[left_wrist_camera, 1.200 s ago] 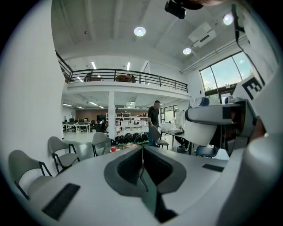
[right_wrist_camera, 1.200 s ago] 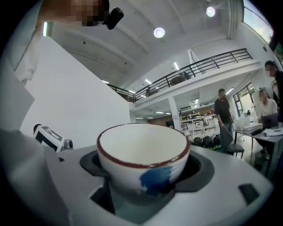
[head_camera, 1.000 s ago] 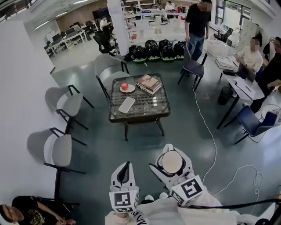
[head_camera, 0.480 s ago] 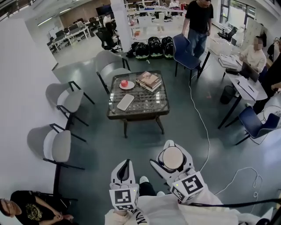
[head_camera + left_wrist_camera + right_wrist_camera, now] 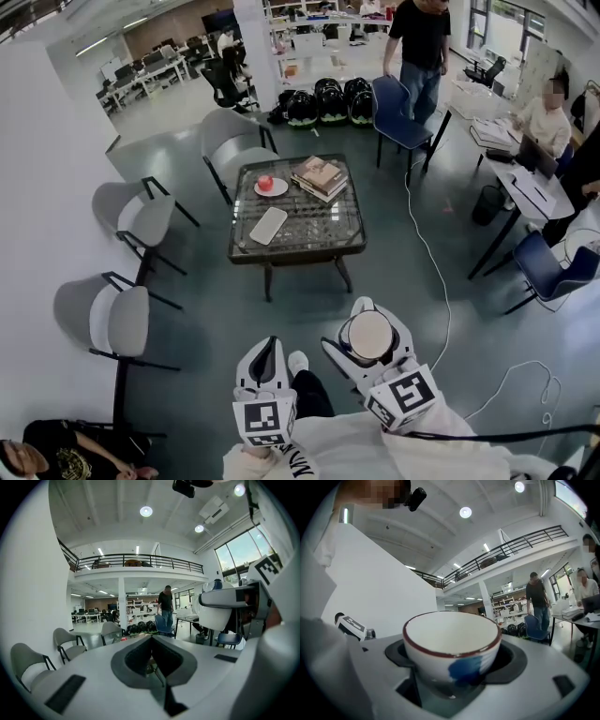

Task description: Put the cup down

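While the right gripper (image 5: 368, 330) clamps the white cup (image 5: 452, 644) upright, left gripper (image 5: 270, 354) clenched on nothing, glass table (image 5: 246, 251) far ahead, well apart from both.

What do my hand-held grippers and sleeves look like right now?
The left hand-held gripper and right hand-held gripper have pale grey shells with dark grey pads. Each carries a white cube printed with black square markers. The sleeves are white; a black cable trails at right.
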{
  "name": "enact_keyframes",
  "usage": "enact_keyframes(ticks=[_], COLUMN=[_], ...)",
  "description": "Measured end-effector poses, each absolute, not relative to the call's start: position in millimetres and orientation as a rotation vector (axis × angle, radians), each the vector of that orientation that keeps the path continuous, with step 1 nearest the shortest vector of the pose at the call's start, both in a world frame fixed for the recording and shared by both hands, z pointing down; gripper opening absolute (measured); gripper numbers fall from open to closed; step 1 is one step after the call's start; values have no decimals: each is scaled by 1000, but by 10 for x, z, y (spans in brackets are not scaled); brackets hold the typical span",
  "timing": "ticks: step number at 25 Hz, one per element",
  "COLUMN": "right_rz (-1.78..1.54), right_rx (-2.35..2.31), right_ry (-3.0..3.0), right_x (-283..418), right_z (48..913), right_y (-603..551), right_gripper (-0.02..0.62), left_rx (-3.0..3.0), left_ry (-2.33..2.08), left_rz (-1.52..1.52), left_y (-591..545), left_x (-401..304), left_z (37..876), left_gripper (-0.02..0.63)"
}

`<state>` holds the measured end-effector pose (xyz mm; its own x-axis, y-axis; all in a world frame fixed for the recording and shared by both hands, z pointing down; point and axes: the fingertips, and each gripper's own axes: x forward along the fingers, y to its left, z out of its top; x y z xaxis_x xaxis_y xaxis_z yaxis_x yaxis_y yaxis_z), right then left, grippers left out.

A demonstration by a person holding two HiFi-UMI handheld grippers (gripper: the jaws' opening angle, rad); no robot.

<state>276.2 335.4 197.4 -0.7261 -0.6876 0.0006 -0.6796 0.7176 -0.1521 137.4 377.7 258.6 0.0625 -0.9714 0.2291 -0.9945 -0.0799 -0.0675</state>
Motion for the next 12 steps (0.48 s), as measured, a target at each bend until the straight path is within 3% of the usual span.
enact_keyframes(ticks=[12], right_rz=[-235], right_rx=[-1197], right_ry=[2869], right_x=[1960], right_z=[2079], right_y=[2271], right_gripper=[417], left_rx=[2219], left_ry=[-2009], left_rz=[344], left_y=[2685], left_x=[556], left_z=[2653], left_gripper=[11])
